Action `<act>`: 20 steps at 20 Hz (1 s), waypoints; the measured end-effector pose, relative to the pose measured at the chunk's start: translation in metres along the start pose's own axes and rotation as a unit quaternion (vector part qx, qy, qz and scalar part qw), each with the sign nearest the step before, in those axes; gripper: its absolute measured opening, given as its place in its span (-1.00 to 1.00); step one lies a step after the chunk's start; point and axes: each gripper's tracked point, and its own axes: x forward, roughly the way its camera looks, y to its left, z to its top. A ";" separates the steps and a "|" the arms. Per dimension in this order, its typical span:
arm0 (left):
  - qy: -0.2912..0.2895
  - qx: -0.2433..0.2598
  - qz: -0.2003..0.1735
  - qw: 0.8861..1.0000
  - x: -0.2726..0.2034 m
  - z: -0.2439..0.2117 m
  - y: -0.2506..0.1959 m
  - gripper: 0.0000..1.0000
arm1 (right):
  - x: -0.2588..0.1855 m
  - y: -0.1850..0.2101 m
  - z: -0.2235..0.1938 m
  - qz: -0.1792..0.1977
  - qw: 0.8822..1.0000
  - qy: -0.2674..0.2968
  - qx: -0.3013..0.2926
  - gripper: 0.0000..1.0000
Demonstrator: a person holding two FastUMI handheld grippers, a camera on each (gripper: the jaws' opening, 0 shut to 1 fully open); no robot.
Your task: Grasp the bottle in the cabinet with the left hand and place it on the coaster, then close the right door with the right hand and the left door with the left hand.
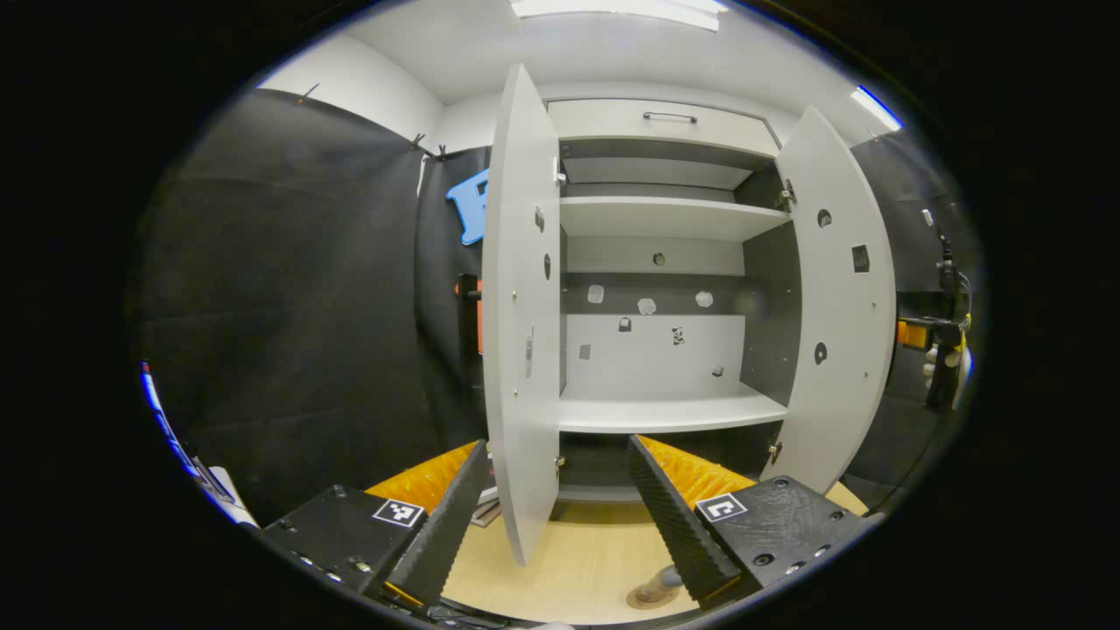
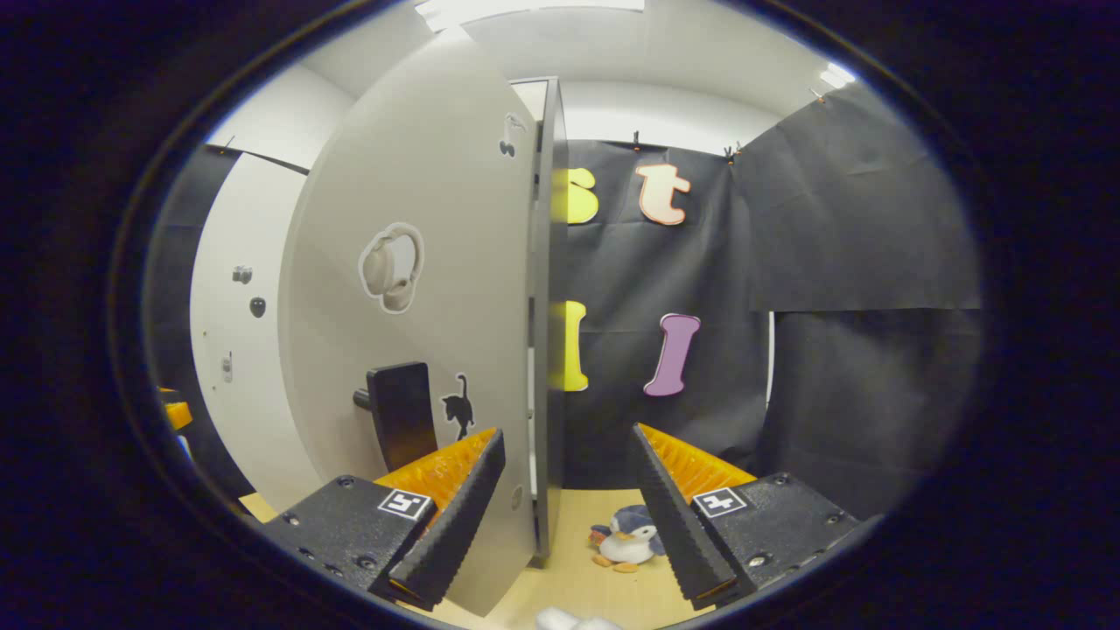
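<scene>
The white cabinet [image 1: 665, 411] stands with both doors swung open and its shelves bare. My left gripper [image 1: 556, 451] is open in front of it, its fingers either side of the left door [image 1: 521, 350]. Low on the wooden table, a round brown coaster [image 1: 643, 602] carries a grey bottle [image 1: 669, 577], mostly hidden behind my finger. In the right gripper view, my right gripper [image 2: 569, 433] is open at the free edge of the right door [image 2: 411, 306]. That door's black handle [image 2: 402, 416] is just beyond the left finger.
A penguin plush toy [image 2: 626, 538] lies on the table [image 2: 595, 586] beyond the right door's edge. Black cloth walls close in on both sides. The other gripper with a hand [image 1: 941, 341] shows past the right door [image 1: 840, 306].
</scene>
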 end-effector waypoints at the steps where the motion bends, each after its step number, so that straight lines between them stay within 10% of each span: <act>1: -0.001 0.000 -0.001 1.000 0.001 0.000 0.004 0.94 | 0.001 0.008 0.002 -0.002 1.000 -0.004 -0.002 0.88; 20: 0.004 0.025 0.010 1.000 0.003 -0.002 0.050 0.94 | 0.009 0.115 0.001 0.056 0.998 -0.022 -0.031 0.89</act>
